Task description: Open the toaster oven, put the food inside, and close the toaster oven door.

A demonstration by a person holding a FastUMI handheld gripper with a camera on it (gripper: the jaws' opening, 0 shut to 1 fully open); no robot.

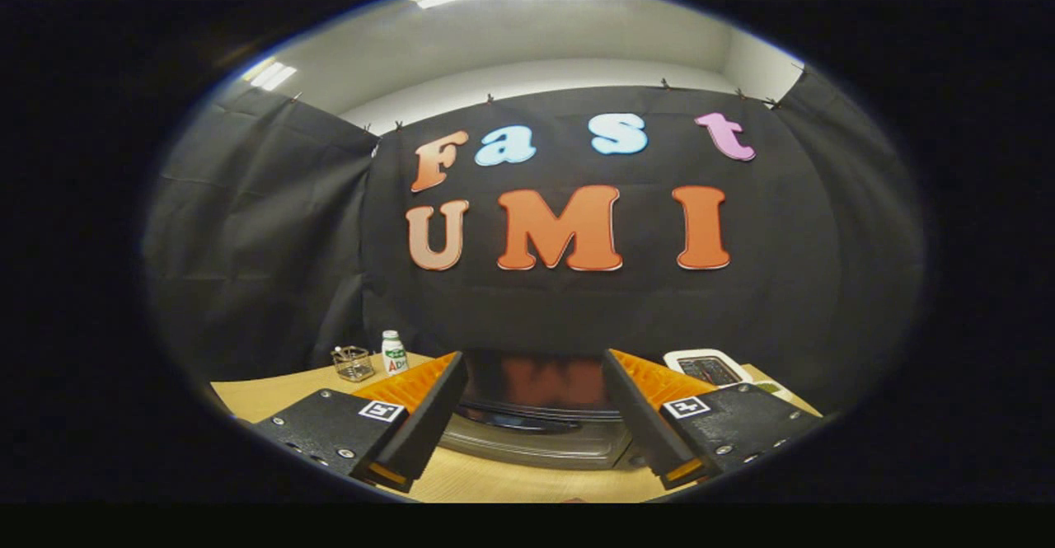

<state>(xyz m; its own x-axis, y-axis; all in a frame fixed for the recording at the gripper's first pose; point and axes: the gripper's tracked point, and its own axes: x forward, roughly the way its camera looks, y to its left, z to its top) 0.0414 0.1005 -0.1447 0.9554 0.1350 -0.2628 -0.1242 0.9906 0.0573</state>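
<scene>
The toaster oven [536,420] stands on the wooden table just ahead of my fingers, seen between them. Its dark glossy top and the silvery front with a dark handle show; the door looks closed. My gripper [534,412] is open, its two fingers spread wide on either side of the oven with nothing between them. I cannot make out the food from here.
A small white bottle [394,353] and a little wire basket [353,362] stand at the back left of the wooden table [264,395]. A white tray-like device [707,367] lies at the back right. Black cloth walls close the booth behind.
</scene>
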